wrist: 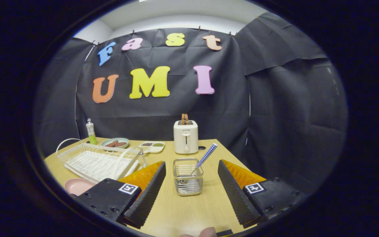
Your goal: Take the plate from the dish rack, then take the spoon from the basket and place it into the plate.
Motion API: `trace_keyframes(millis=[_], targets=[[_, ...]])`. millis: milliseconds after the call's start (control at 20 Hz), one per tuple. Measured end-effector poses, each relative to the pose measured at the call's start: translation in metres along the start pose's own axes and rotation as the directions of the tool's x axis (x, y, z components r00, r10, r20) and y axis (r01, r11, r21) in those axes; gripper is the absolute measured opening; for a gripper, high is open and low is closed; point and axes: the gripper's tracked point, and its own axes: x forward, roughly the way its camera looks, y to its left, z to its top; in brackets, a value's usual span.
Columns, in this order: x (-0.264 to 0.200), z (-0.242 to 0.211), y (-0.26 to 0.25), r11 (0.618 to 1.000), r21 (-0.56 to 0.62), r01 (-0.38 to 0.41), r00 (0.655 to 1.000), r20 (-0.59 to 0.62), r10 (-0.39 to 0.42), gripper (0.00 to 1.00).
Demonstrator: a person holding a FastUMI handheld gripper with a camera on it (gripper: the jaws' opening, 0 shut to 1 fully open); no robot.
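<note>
Wire mesh forms the small basket (188,176) that stands on the pale wooden surface (189,210) between the fingers and slightly ahead of their tips. The gripper (191,168) has its fingers spread wide apart, holding nothing, one on each side of the basket without touching it. A spoon (205,157) sits in the basket with its bowl down; its blue-and-white checked handle leans out over the rim toward the right finger.

Just outside the left finger lies the pink plate (77,186), flat on the surface near its front edge, partly hidden by the gripper's body. Beyond the plate and the left finger sits the white dish rack (99,160), its wire loops standing up from a white tray; a white cable (65,143) arcs past its far corner.

Behind the basket, near the back of the surface, a cream toaster (186,136) stands upright with slices of toast sticking out of its slot. To the left of the toaster lie a white divided dish (152,146) with dark and green fillings, then a pale green bowl (115,143) holding brown pieces, then a small bottle (91,131) with a green base standing at the back corner by the rack. Nothing stands between the fingers and the basket
</note>
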Motion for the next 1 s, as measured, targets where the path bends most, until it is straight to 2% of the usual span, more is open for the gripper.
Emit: trace_keyframes(millis=[350, 500, 600, 750, 1000], targets=[[0.084, -0.01, -0.023, 0.997, 0.064, -0.049, 0.996, -0.068, 0.053, 1.0], [0.102, -0.011, -0.021, 0.993, 0.084, -0.078, 0.993, -0.084, 0.085, 0.92], [0.111, -0.011, -0.017, 0.991, 0.096, -0.097, 0.99, -0.088, 0.106, 0.82], [0.114, -0.01, -0.011, 0.988, 0.104, -0.117, 0.987, -0.1, 0.127, 0.6], [0.101, -0.006, -0.009, 0.988, 0.113, -0.109, 0.987, -0.104, 0.121, 0.37]])
